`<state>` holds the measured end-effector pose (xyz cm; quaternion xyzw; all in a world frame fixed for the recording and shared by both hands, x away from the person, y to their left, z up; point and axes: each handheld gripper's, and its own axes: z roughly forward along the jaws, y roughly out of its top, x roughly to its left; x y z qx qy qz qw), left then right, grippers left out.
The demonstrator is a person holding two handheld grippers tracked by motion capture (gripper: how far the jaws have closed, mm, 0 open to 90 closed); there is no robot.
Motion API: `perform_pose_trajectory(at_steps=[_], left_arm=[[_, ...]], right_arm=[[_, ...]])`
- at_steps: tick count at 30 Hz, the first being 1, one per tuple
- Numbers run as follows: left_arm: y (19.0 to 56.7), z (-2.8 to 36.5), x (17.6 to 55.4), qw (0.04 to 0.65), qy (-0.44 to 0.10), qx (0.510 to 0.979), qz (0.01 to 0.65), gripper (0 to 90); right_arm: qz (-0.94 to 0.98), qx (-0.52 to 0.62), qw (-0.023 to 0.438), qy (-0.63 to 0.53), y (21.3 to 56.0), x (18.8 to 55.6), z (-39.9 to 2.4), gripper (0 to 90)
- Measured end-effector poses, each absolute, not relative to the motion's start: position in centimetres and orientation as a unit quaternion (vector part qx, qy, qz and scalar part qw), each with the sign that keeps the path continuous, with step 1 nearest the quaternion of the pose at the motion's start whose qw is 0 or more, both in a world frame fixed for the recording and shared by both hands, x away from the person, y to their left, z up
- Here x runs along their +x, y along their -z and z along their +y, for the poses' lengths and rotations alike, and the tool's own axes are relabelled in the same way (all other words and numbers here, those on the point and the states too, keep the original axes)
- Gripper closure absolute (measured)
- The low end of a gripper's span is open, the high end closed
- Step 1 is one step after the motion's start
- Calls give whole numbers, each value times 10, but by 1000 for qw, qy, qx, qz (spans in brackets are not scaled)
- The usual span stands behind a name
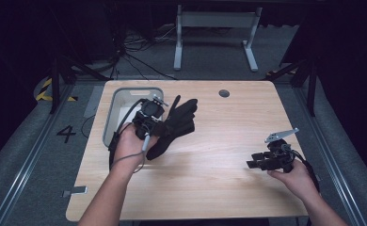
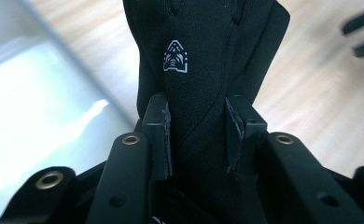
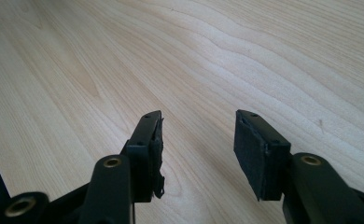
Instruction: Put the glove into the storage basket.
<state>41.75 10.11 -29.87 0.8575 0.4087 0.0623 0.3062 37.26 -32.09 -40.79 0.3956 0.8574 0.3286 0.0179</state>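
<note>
1. High view: left gripper (image 1: 159,126) holds a black glove (image 1: 174,126) above the table (image 1: 210,179), beside the bin (image 1: 120,101).
2. Left gripper view: jaws clamp the glove; carrying step, next needs a placing spot.
3. Right gripper view: right gripper (image 3: 199,140) open, empty.

A white emblem without letters marks the black glove (image 2: 203,51); a painted "4" (image 1: 66,133) marks the floor.

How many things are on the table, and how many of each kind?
Black glove: 1, held in the left gripper
Grey bin: 1, at the table's left edge
Grippers: 2, counting the right gripper, which has open fingers
Total: 4
</note>
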Motion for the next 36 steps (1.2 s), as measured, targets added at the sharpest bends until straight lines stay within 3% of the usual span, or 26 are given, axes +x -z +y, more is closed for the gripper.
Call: perform_pose_trajectory(at_steps=[16, 25, 36], left_arm=[[315, 166, 475, 289, -101, 773, 555, 652], [353, 164, 512, 241, -73, 753, 609, 647], [382, 158, 528, 197, -45, 750, 630, 636]], right_arm=[[859, 397, 13, -322, 413, 373, -316, 526], [859, 395, 14, -325, 412, 370, -315, 526], [859, 391, 15, -329, 410, 368, -316, 524]])
